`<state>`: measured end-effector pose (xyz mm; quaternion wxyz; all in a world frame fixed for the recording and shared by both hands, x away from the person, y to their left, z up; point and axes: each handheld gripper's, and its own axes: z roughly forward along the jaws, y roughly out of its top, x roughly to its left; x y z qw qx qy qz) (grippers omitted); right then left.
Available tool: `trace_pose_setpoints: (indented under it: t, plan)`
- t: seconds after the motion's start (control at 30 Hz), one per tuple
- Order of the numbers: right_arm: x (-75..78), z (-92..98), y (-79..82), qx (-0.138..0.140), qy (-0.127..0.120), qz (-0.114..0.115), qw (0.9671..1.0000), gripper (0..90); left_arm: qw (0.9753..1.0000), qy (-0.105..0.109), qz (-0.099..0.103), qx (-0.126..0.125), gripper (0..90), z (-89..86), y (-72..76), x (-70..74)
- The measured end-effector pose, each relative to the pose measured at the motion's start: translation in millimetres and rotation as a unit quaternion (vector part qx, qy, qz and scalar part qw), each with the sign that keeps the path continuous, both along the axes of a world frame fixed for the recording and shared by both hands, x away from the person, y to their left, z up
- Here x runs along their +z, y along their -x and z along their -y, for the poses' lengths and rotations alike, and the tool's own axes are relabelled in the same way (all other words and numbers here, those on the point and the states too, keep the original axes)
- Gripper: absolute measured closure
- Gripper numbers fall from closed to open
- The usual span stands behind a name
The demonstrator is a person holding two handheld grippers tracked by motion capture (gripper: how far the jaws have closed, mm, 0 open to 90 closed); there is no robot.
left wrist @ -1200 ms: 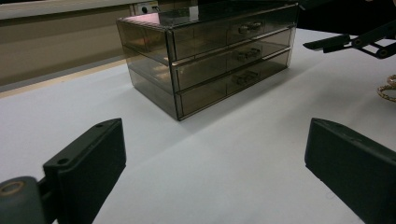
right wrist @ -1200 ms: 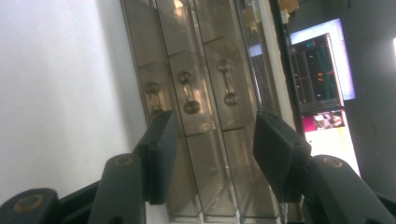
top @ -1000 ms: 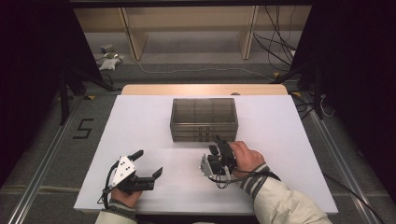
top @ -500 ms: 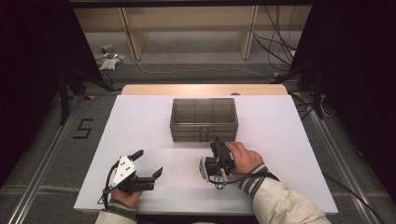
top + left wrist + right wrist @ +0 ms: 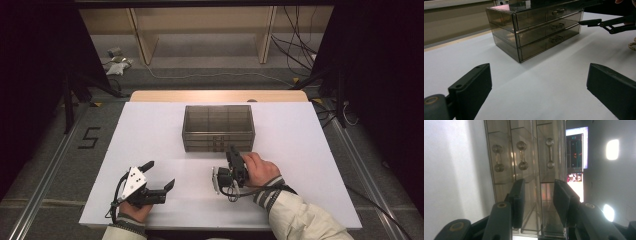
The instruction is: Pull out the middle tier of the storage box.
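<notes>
A smoky clear drawer box (image 5: pixel 218 127) with three drawers stands in the middle of the white table (image 5: pixel 150 130). My right gripper (image 5: pixel 232 151) lies turned on its side just in front of the box's front face, right of centre. Its jaws stand a little apart with nothing between them. In the right gripper view the right gripper (image 5: pixel 539 195) points at the drawer fronts, whose three clear handles (image 5: pixel 522 155) sit just beyond the tips. My left gripper (image 5: pixel 161 173) is wide open at the near left, well short of the box (image 5: pixel 536 27).
A wooden strip (image 5: pixel 215 96) runs along the table's far edge, with shelving and cables on the floor behind. A small pale beaded thing (image 5: pixel 632 46) lies on the table under the right gripper's jaw (image 5: pixel 599 23). Bare tabletop (image 5: pixel 529 85) lies between the left gripper and the box.
The right hand has shifted very slightly to the left in front of the box. The left gripper has stayed where it was.
</notes>
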<state>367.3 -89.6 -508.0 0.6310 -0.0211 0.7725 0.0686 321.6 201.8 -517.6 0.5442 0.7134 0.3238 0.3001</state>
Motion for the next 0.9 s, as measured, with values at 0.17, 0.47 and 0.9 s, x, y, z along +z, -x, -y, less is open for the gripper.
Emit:
trace_pose_setpoints:
  t: [0.17,0.47,0.9]
  plan:
    - [-1.2,-3.7,-1.0,0.002,0.007,0.005,1.0000,62.5,1.0000,-0.005,-0.003,-0.002,5.9,0.3,-0.6,0.0]
    - [-5.7,-12.4,-5.3,-0.007,0.010,-0.002,0.9999,62.6,1.0000,-0.005,-0.004,-0.003,6.0,0.2,-0.5,0.0]
    - [-16.0,-22.2,-15.8,-0.021,0.023,-0.001,0.9995,66.9,1.0000,-0.005,-0.004,-0.004,6.0,0.4,-0.4,0.0]
